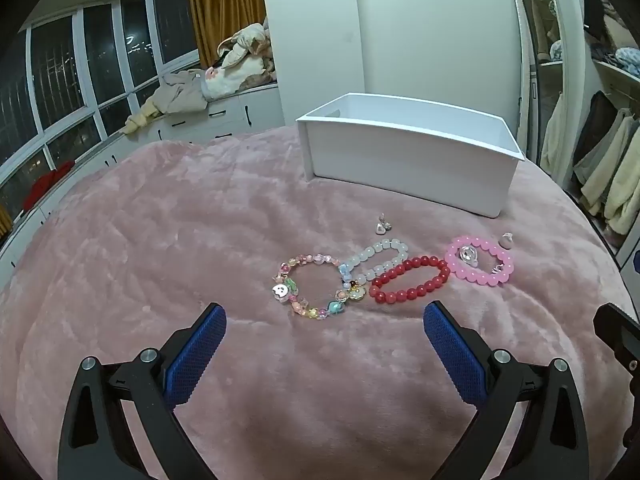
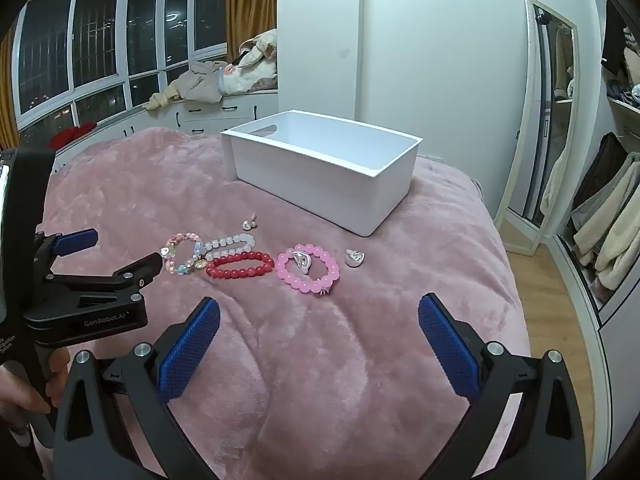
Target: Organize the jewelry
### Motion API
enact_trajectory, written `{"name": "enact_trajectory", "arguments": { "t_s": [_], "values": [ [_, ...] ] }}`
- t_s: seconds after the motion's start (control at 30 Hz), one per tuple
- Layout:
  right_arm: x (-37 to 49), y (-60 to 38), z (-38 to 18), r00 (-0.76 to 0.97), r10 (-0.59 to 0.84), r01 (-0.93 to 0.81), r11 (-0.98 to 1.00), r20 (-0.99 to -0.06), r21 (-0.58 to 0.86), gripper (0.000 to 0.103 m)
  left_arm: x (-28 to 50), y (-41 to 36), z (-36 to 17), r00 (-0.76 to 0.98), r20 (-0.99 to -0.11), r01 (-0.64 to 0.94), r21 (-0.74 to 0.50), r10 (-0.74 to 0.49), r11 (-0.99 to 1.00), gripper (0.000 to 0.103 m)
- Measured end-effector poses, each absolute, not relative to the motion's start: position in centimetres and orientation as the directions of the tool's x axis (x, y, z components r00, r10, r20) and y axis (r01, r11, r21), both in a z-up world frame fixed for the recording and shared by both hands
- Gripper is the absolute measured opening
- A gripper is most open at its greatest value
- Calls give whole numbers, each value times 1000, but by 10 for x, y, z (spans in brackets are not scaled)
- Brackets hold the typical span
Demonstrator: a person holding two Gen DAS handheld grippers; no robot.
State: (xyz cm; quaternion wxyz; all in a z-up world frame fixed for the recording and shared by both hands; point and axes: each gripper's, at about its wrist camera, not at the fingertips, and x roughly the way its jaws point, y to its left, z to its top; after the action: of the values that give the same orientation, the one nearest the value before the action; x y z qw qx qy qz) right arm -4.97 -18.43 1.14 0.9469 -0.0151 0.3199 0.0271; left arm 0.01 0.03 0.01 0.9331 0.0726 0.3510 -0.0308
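Observation:
Several bead bracelets lie on the pink blanket (image 1: 160, 240): a multicolour charm bracelet (image 1: 316, 286) (image 2: 182, 256), a white one (image 1: 378, 260) (image 2: 230, 245), a red one (image 1: 410, 284) (image 2: 240, 265) and a pink one (image 1: 480, 262) (image 2: 307, 267). Small silver pieces lie inside the pink bracelet (image 2: 302, 260), beside it (image 1: 507, 240) (image 2: 354, 258) and behind the white one (image 1: 381, 227) (image 2: 249, 223). A white box (image 1: 408, 168) (image 2: 320, 178) stands open behind them. My left gripper (image 1: 324, 320) is open, just short of the charm bracelet. My right gripper (image 2: 318, 316) is open, short of the pink bracelet.
The left gripper (image 2: 116, 256) shows at the left of the right wrist view, held by a hand. The bed's right edge drops to a wooden floor (image 2: 548, 304). A mirror (image 2: 548, 120) and a wardrobe of clothes (image 2: 608, 216) stand to the right. Windows and drawers are at the back left.

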Motion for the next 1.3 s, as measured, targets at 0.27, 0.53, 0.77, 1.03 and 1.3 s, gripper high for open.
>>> {"name": "enact_trajectory", "arguments": {
  "t_s": [0.27, 0.53, 0.77, 1.03, 1.3],
  "values": [
    [-51, -184, 12, 802, 39, -59, 998, -596, -14, 98, -3, -3, 1, 756, -654, 117, 111, -16, 987, 100],
    [-52, -184, 14, 806, 46, -63, 998, -590, -9, 98, -5, -1, 3, 764, -644, 124, 92, -36, 988, 100],
    [-53, -183, 16, 808, 46, -63, 998, -587, -8, 98, -6, 1, 0, 758, -652, 132, 98, -37, 986, 100],
    [-55, -184, 17, 815, 44, -60, 998, -577, -8, 98, -7, -2, -1, 767, -641, 131, 104, -34, 986, 100],
    [-56, -185, 17, 816, 45, -59, 998, -577, -6, 98, -7, -3, -1, 770, -637, 130, 103, -35, 986, 100]
  ]
}}
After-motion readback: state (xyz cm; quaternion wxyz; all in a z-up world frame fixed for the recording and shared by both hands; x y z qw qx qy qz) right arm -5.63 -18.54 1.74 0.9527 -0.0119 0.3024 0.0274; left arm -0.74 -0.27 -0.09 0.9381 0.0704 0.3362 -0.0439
